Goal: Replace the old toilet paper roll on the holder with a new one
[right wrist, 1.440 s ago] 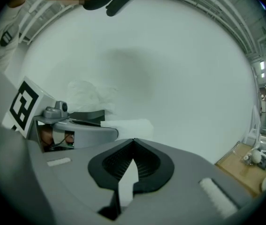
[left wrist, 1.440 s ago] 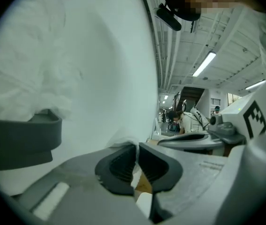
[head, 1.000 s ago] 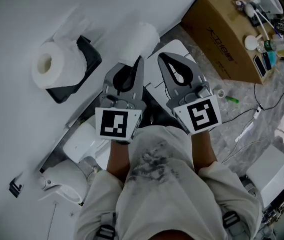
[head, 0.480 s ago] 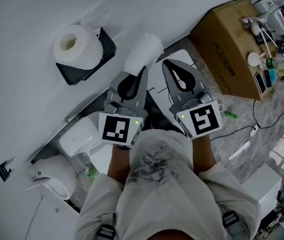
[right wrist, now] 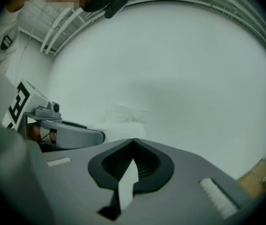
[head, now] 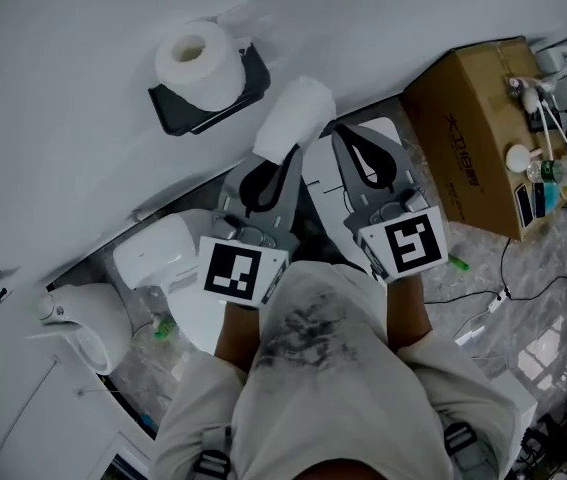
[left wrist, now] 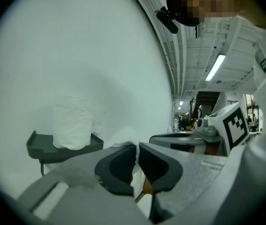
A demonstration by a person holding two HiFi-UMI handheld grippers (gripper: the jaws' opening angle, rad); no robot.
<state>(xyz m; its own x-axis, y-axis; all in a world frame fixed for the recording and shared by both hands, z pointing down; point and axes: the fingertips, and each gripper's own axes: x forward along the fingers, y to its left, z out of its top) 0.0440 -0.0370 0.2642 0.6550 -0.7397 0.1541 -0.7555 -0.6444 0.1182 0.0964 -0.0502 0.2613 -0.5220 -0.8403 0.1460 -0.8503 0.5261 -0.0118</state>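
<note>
While one toilet roll [head: 201, 58] stands on the black holder [head: 253, 78] fixed to the white wall, the person's left gripper [head: 275, 163] has its jaws closed on the edge of a second roll [head: 295, 116]. That roll is carried just below and to the right of the holder, clear of it. Farther right of the holder, the right gripper [head: 353, 138] has its jaws pressed together with nothing between them. A cardboard box [head: 468, 128] sits on the floor well to the holder's right.
</note>
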